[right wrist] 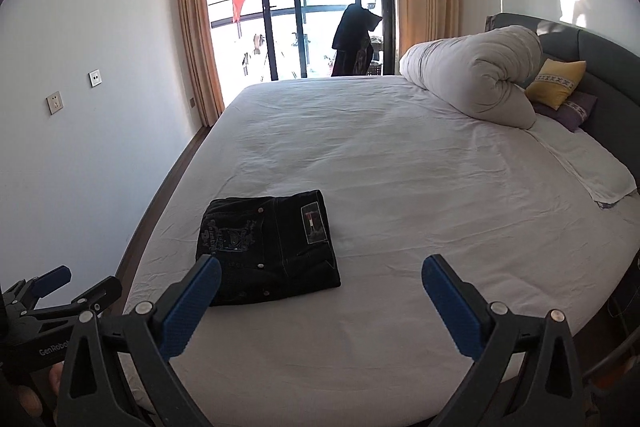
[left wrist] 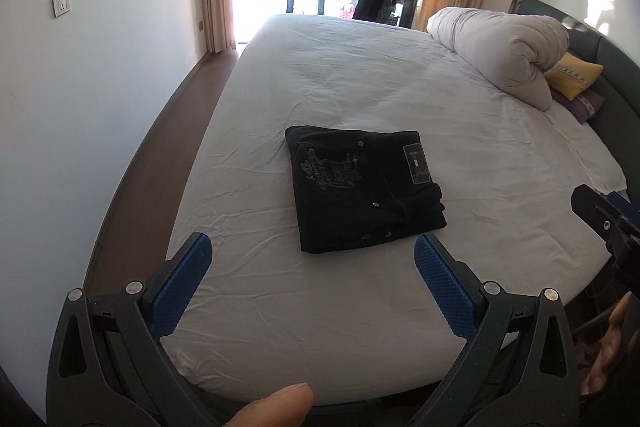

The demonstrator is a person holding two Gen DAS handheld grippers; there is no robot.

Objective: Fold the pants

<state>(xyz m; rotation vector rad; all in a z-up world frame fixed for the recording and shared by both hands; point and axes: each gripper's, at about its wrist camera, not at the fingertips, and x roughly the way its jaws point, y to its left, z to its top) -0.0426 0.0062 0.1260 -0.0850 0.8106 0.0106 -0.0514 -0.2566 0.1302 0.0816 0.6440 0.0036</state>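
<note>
We are hovering the left gripper point(left wrist: 312, 259) and right gripper point(right wrist: 322, 281), jaws released and empty, above the folded pants point(left wrist: 362, 189) on the bed point(left wrist: 460, 131), judging the fold done, avoiding snagging it.

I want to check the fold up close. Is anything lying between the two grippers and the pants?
Nothing visible. Only bare sheet separates the open left gripper and open right gripper from the folded pants.

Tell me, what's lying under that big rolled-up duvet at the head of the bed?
Beside the rolled duvet, a yellow cushion rests on a purple pillow, both partly tucked behind the roll. Under it only the white sheet shows; anything else beneath is covered.
</note>
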